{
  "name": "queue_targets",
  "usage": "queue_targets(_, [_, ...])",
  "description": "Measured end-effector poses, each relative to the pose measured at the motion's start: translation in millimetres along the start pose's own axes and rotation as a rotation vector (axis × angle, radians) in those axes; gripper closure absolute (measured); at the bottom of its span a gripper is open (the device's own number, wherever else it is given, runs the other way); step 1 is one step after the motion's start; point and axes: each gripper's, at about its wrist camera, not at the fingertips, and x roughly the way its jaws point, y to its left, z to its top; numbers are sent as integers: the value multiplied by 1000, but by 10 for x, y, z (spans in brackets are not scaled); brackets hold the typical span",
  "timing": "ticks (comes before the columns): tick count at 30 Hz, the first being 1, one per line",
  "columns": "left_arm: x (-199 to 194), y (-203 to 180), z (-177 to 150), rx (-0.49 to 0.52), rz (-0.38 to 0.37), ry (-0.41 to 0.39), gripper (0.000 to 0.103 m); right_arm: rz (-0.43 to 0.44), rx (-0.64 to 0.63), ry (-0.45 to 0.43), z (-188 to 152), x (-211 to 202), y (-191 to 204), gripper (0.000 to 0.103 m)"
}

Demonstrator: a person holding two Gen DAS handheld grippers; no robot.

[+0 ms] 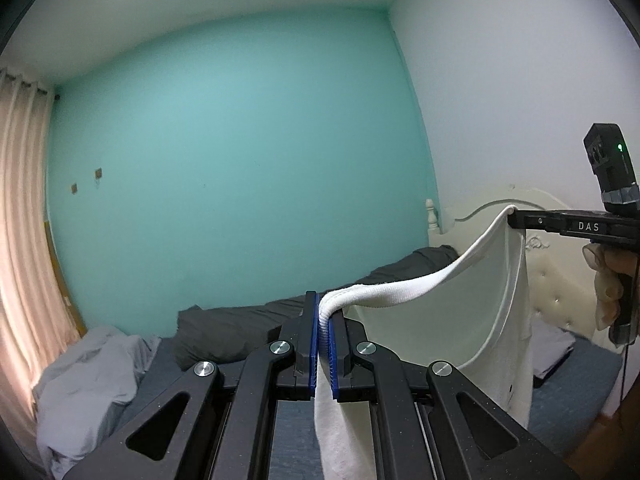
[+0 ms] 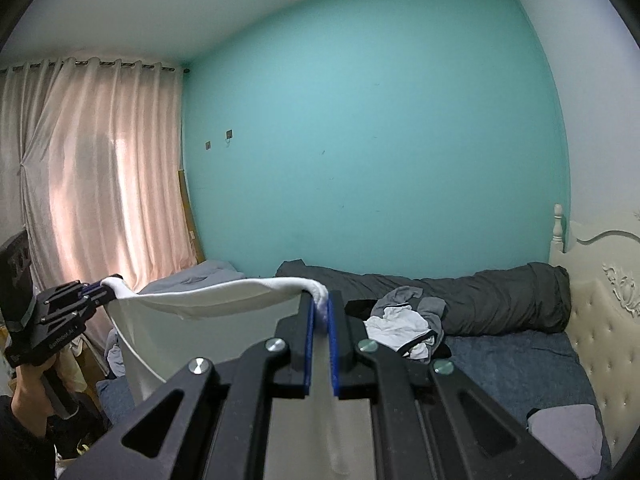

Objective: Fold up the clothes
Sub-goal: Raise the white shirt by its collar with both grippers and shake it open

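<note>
white garment (image 1: 400, 292): ribbed knit cloth, soft, matt | left gripper (image 1: 324, 344): matt black plastic, ridged blue pads, shiny metal pins | headboard (image 2: 600, 312) right of the tongs: tufted, slightly glossy | curtain (image 2: 92, 168): thin crinkled cloth

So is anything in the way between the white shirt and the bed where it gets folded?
Nothing visible blocks it. The white shirt hangs stretched between the left tool and right tool, above the bed. A pile of clothes lies on the bed further right, off to the side.
</note>
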Motion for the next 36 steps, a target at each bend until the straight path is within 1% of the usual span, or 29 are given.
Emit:
queue_targets(5, [-87,3,-41,4,11,3,99,17,-8,7,-63,-14,60,97])
queue_targets(13, [-201,49,-1,-4,23,-13,99,21,-33,-6,8,-174,158,97])
queue_targets(29, [-642,20,361,9,41,-101,99,14,-91,-94,250,-762,386,97])
queue_targets(31, [-684,29,397,4,30,-103,99,10,-95,-100,284,-837,418,97])
queue_targets(33, [-1337,-380,544,8,38,-110,99,7,-99,-102,301,-874,436,97])
queue_targets(36, [-1428,-372,552,-4,25,-100,99,1,-103,-88,349,-867,467,97])
